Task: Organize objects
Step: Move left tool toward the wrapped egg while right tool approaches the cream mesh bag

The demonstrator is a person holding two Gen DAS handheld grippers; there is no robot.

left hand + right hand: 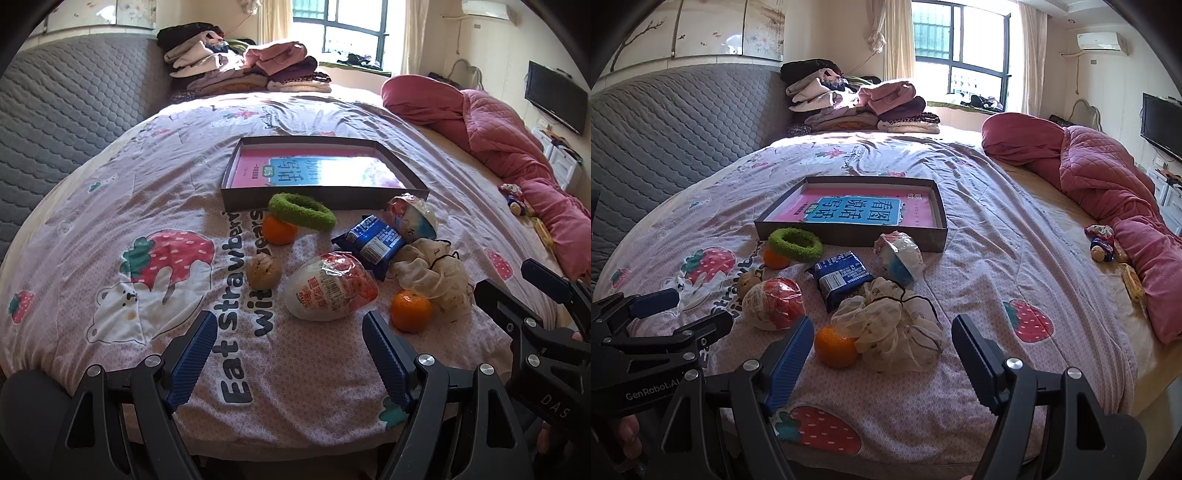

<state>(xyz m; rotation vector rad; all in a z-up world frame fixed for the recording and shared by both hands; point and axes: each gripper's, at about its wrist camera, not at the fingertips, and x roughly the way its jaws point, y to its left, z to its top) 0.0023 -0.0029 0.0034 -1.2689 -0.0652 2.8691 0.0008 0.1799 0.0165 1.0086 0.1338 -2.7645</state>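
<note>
Hovering above the near edge of the bed (pixel 110 206), both tools are angled down toward a cluster of small items on the strawberry-print quilt (pixel 997 258).

Left hand-held gripper (pixel 290 325): jaws spread wide, nothing between the blue pads; bare quilt lettering shows in the gap. It sits just short of the wrapped red-and-white bowl (pixel 330 286).

Right hand-held gripper (pixel 882 334): jaws likewise fully apart, holding nothing. Near orange (pixel 835 347) and cream mesh bag (pixel 894 332) lie in the gap ahead of the pads, touching neither; bag and orange touch each other.

Item layout, left wrist view:
- Shallow dark box (pixel 325 195) lies farther up the bed, open, with a pink and blue book (pixel 314 168) flat inside.
- Green fuzzy ring (pixel 301 211) rests tilted against the box's near wall, partly on top of the far orange (pixel 279 230).
- Brown ball (pixel 263 271) sits just left of the wrapped bowl.
- Blue snack packet (pixel 371 240) lies between the wrapped bowl and a second wrapped bowl (pixel 413 218), blue-bottomed, which is beside the box's near right corner.

Pink comforter (pixel 1108 184) is bunched at the right side; folded clothes (pixel 864 107) are stacked by the window.
</note>
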